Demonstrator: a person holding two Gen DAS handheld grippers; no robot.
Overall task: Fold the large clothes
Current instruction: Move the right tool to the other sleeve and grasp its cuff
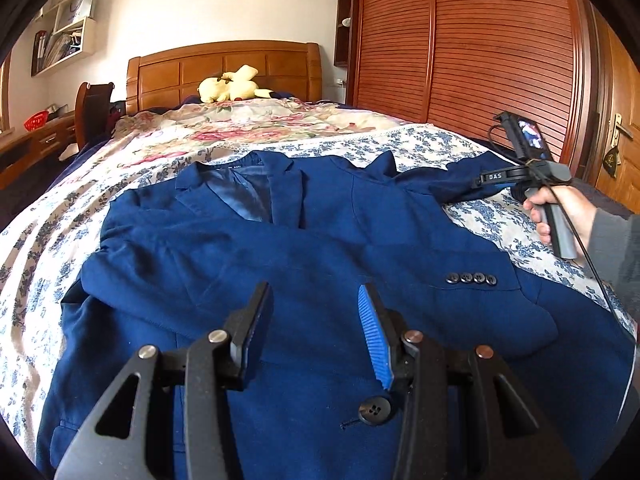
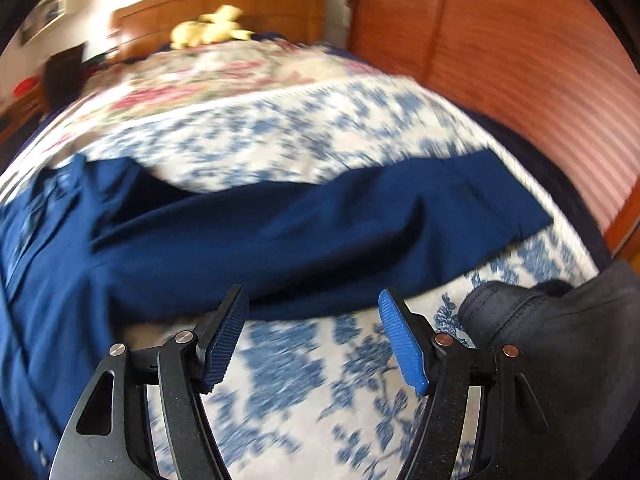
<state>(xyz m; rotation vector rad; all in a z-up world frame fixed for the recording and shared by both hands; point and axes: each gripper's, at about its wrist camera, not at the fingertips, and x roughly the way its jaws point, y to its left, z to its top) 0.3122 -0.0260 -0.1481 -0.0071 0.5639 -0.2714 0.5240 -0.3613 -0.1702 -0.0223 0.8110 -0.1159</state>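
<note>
Bedspread [image 1: 60,248] in blue floral print carries one navy jacket [image 1: 280,248], collar toward the headboard [image 1: 224,68], long axis down the bed, one sleeve [image 2: 320,216] stretched toward the wardrobe [image 1: 480,48] side. Bare cover borders it left and right. Both the left gripper [image 1: 316,320] and right gripper [image 2: 314,328] hang with jaws apart, holding nothing. Four cuff buttons [image 1: 471,279] sit in a row.
</note>
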